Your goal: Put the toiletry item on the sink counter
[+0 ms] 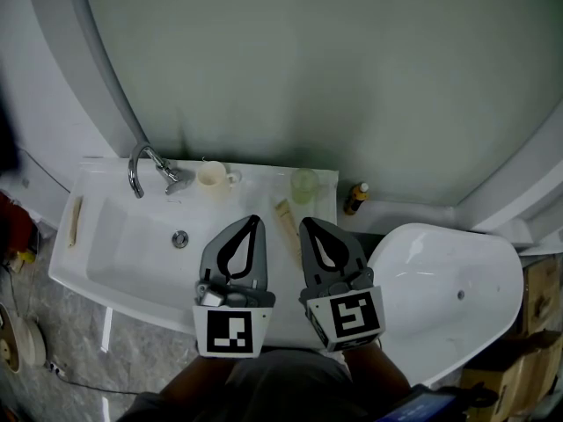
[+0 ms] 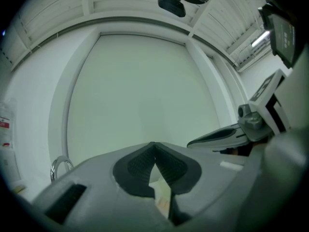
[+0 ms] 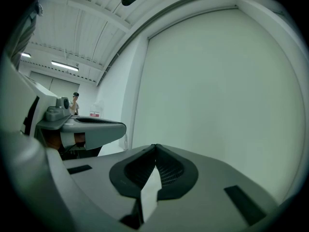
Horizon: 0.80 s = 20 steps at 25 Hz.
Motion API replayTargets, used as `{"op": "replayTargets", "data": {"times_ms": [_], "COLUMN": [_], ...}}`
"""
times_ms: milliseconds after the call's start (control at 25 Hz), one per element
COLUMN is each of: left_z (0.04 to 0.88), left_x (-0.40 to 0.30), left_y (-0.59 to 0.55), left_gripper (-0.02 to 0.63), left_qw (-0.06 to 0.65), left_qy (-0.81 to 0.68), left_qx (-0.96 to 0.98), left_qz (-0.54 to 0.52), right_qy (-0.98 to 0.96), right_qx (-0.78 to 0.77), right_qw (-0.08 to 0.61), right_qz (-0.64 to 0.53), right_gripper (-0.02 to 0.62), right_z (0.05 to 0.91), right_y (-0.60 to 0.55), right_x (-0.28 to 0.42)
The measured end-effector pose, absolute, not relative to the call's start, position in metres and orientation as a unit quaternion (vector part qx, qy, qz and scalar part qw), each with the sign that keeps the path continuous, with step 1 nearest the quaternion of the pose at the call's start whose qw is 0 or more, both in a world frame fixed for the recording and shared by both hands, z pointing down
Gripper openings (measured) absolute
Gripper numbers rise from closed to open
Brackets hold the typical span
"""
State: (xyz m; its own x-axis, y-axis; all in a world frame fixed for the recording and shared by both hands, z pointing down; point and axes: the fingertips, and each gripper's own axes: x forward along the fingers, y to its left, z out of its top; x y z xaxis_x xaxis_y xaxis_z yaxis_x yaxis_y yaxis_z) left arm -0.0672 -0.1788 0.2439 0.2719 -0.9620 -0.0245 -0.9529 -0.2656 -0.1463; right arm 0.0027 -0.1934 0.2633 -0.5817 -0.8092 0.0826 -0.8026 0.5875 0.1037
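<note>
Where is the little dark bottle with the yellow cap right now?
In the head view, the dark bottle stands upright just past the far right corner of the sink counter, between the green cup and the toilet.

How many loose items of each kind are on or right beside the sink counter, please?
Cups: 2 (cream mug, pale green cup)
Bottles: 1 (amber bottle, just off the counter's right end)
Beige sticks: 2 (stick near the green cup, stick at the basin's left rim)
Total: 5
</note>
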Motion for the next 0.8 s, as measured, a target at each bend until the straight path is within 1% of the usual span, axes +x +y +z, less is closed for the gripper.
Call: {"op": "replayTargets", "data": {"times_ms": [800], "left_z": [0.2431], "left_x": [-0.0728], "left_y": [-0.1723], "left_gripper": [0.011], "left_qw": [0.061], "left_qy": [0.605], "left_qx": [-0.793], "left_qz": [-0.032], "right_qy": [-0.891], "right_qx": [0.449], "right_qw": [0.064], "right_qz": [-0.022], "right_gripper": [0.014], "right_z": [0.2614], "right_y": [-0.187], "right_x": [-0.003]}}
